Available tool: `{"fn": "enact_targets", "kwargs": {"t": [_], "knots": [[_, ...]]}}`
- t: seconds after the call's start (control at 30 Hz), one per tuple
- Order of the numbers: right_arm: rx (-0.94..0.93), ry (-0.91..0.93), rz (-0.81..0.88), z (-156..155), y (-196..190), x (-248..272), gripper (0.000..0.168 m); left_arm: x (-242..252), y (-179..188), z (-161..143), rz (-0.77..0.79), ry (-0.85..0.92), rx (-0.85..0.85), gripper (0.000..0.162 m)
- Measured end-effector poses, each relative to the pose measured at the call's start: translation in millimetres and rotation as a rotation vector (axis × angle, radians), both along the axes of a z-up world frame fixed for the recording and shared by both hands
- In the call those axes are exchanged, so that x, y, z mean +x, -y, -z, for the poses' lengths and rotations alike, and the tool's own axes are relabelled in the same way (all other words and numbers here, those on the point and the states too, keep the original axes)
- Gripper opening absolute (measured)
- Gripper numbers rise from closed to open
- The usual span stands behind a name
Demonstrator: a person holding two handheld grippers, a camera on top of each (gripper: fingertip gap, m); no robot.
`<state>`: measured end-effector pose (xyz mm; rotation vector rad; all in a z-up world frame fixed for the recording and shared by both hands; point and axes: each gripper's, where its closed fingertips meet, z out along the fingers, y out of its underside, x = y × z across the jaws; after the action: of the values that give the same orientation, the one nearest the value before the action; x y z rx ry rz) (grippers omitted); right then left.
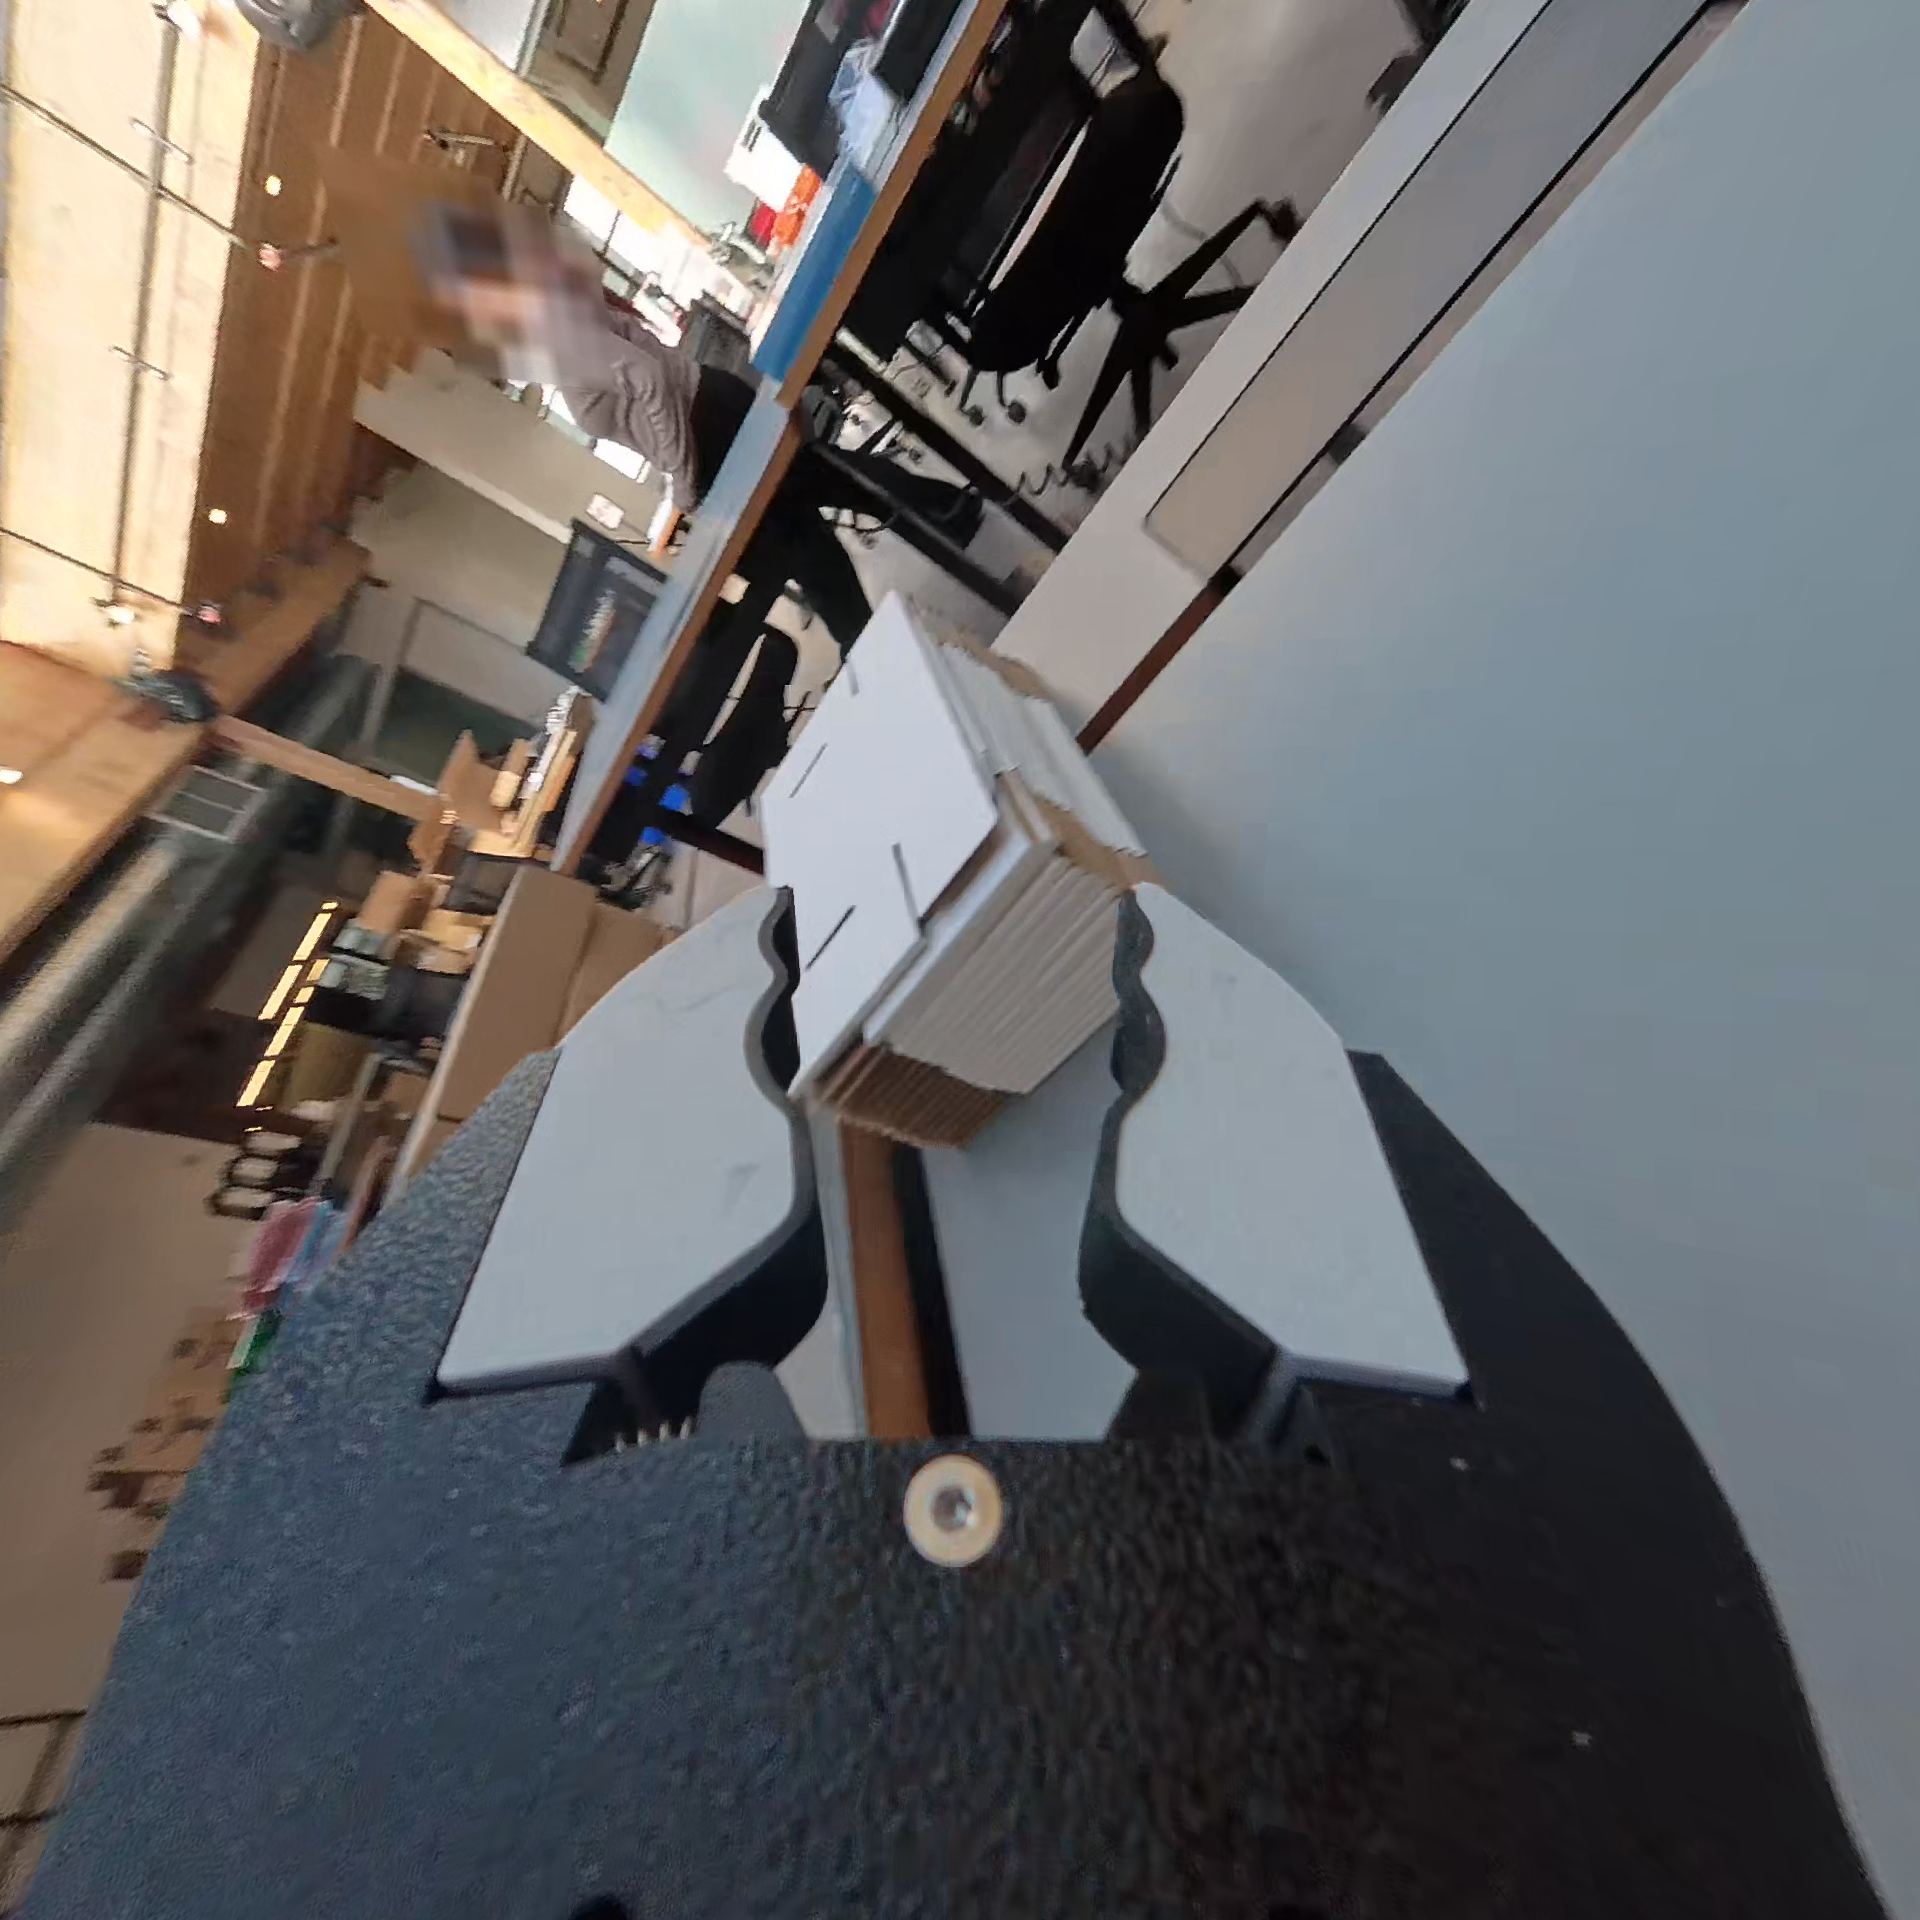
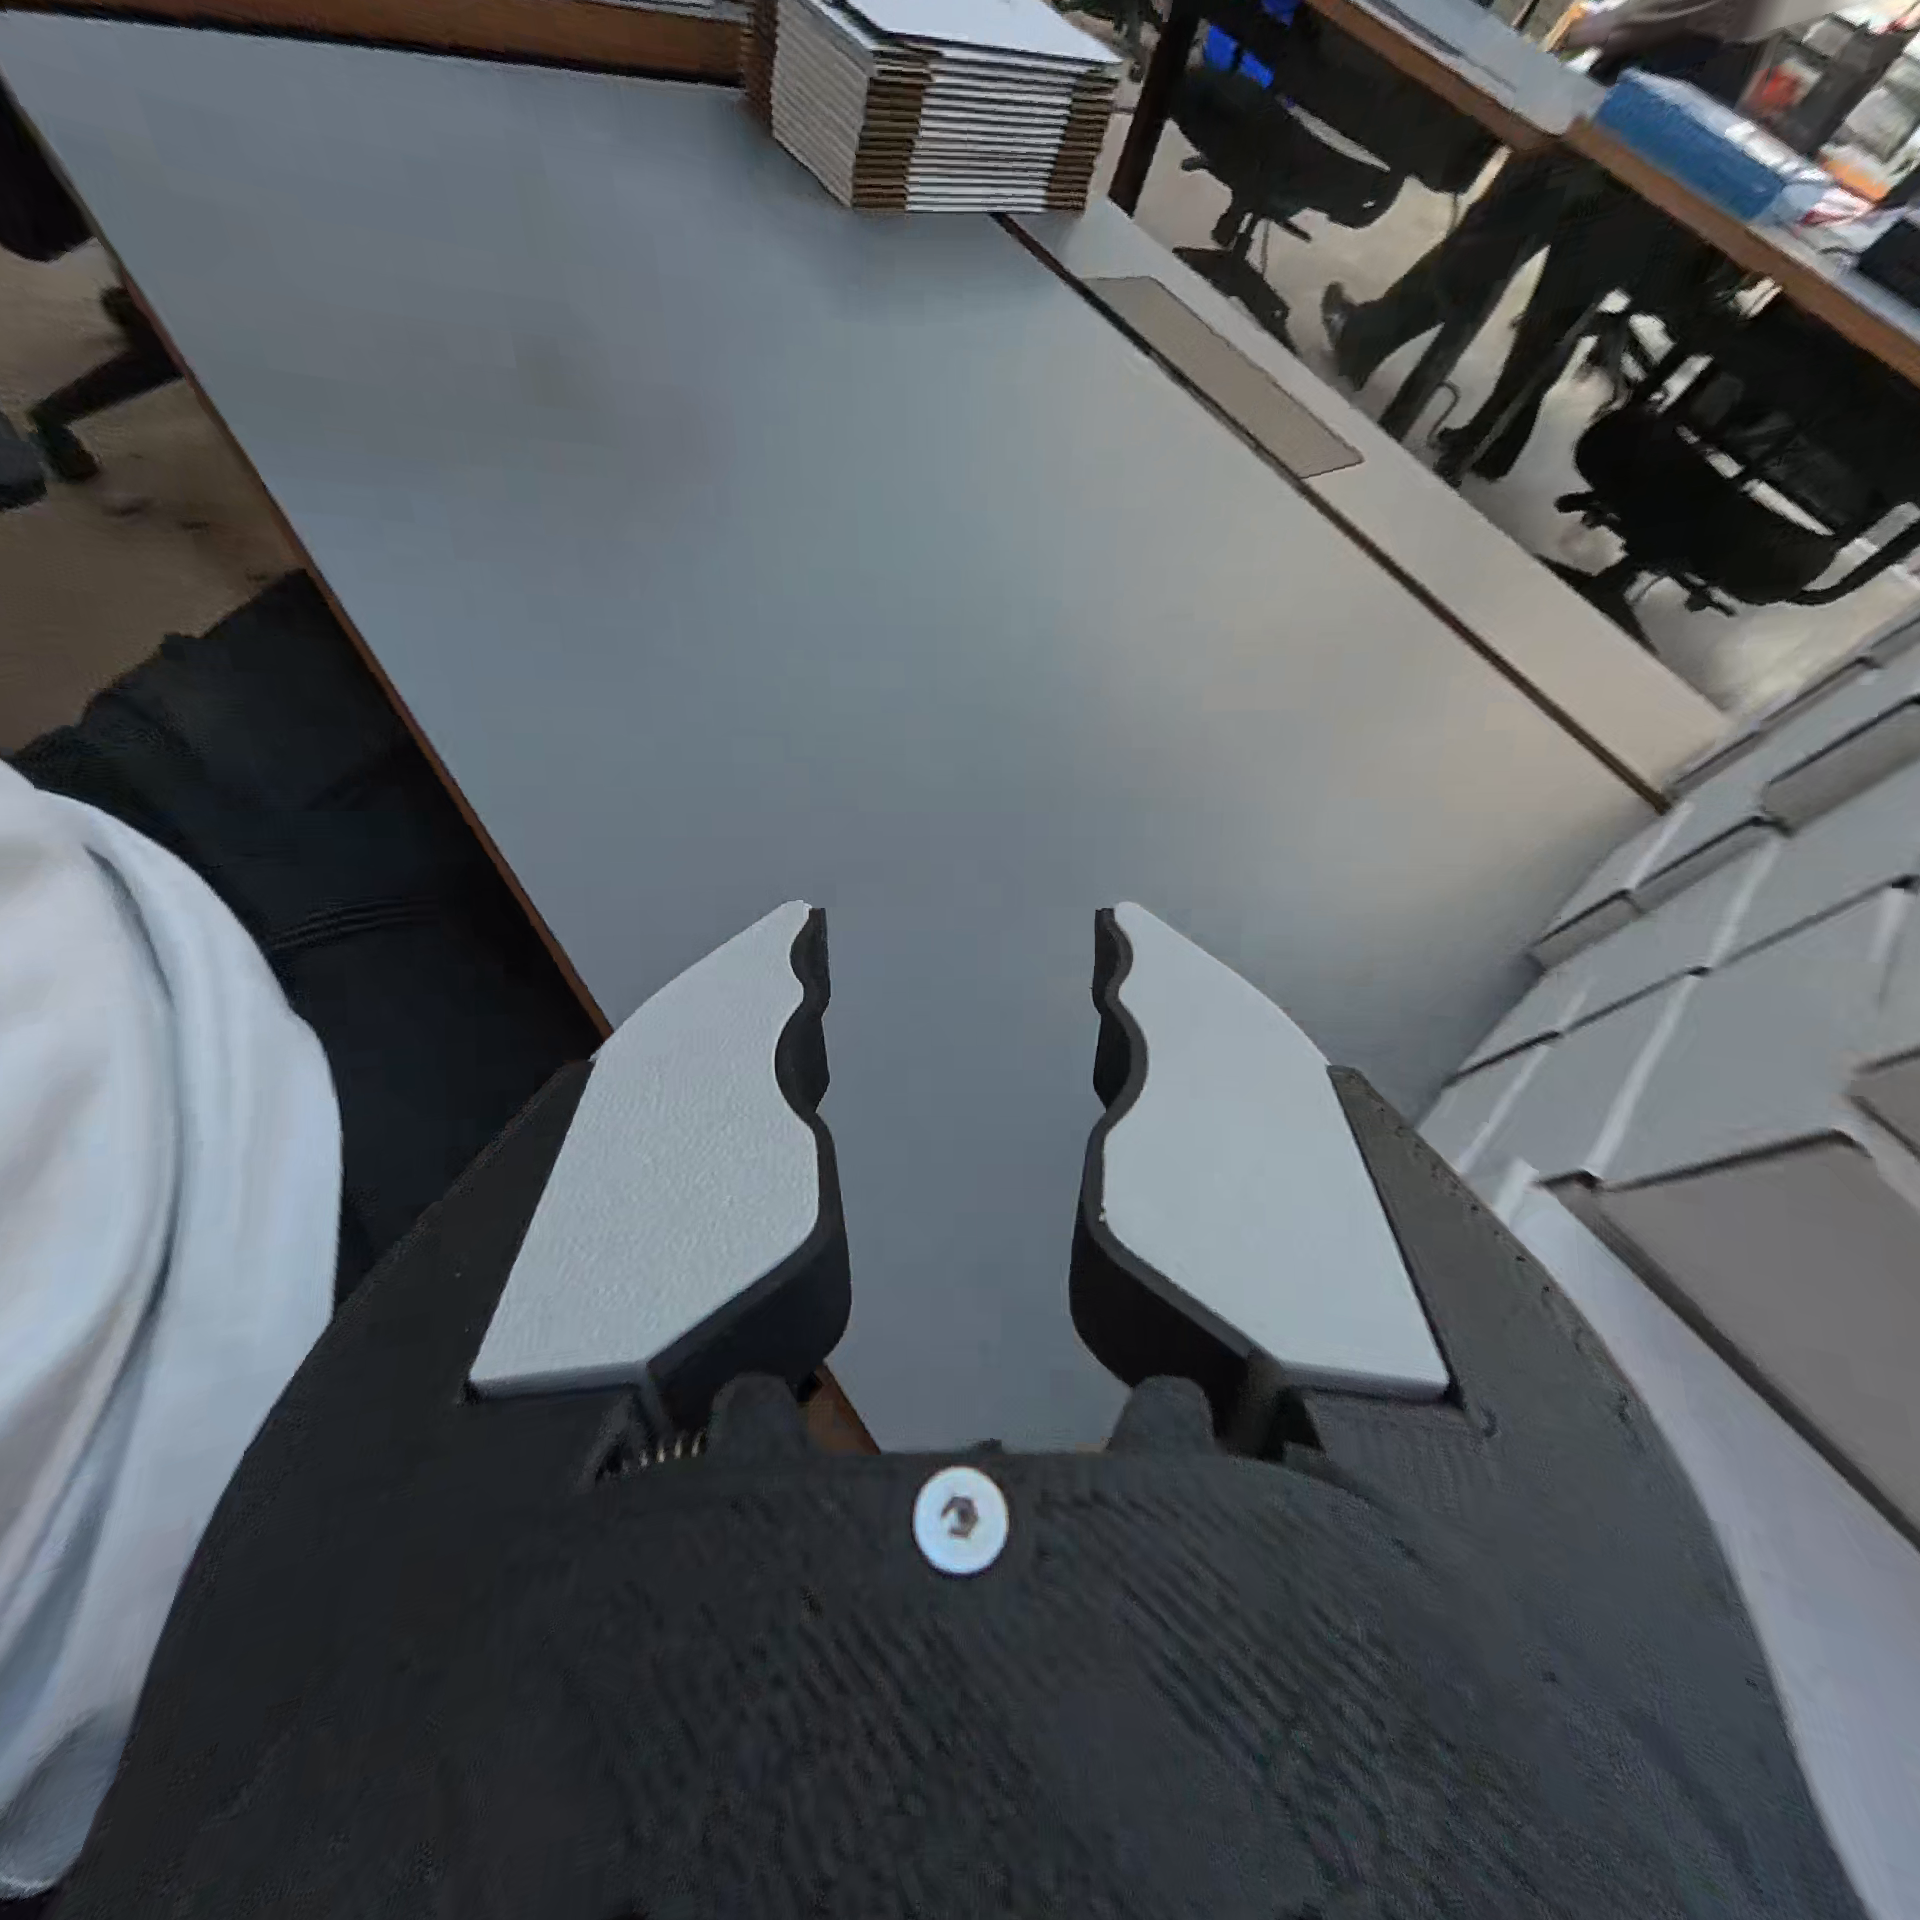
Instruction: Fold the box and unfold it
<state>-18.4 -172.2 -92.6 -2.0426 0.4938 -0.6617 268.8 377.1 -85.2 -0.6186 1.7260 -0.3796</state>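
Observation:
A stack of flat white cardboard box blanks [image 1: 935, 883] lies at the corner of the grey table [image 1: 1558, 727]. The left wrist view is rolled sideways. My left gripper [image 1: 956, 914] is open, its fingertips on either side of the near end of the stack, apart from it. The top blank's near edge stands slightly lifted from the pile. In the right wrist view the same stack [image 2: 935, 114] sits at the far end of the table [image 2: 727, 520]. My right gripper [image 2: 961, 925] is open and empty, above the bare tabletop, far from the stack.
Several folded grey-white boxes [image 2: 1714, 1018] are lined up at the right in the right wrist view. A white sleeve [image 2: 125, 1143] is at the left, beyond the table's near edge [image 2: 416, 748]. Office chairs [image 2: 1714, 520] and other desks stand beyond the far edge.

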Motion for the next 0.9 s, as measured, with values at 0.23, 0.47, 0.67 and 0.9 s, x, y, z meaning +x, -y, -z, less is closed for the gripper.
{"fn": "enact_targets", "kwargs": {"t": [0.23,0.47,0.67,0.9], "knots": [[0.025,-0.115,-0.136,39,-71,23,0.051,49,-61,9,0.077,-0.001,0.278,0.053],[0.042,-0.177,-0.187,45,-98,51,0.053,91,-51,25,0.224,-0.091,0.372,0.053],[0.078,-0.22,-0.192,49,-106,66,0.054,108,-47,39,0.298,-0.154,0.453,0.052],[0.046,-0.238,-0.2,54,-103,74,0.056,118,-49,47,0.337,-0.248,0.528,0.042]]}}
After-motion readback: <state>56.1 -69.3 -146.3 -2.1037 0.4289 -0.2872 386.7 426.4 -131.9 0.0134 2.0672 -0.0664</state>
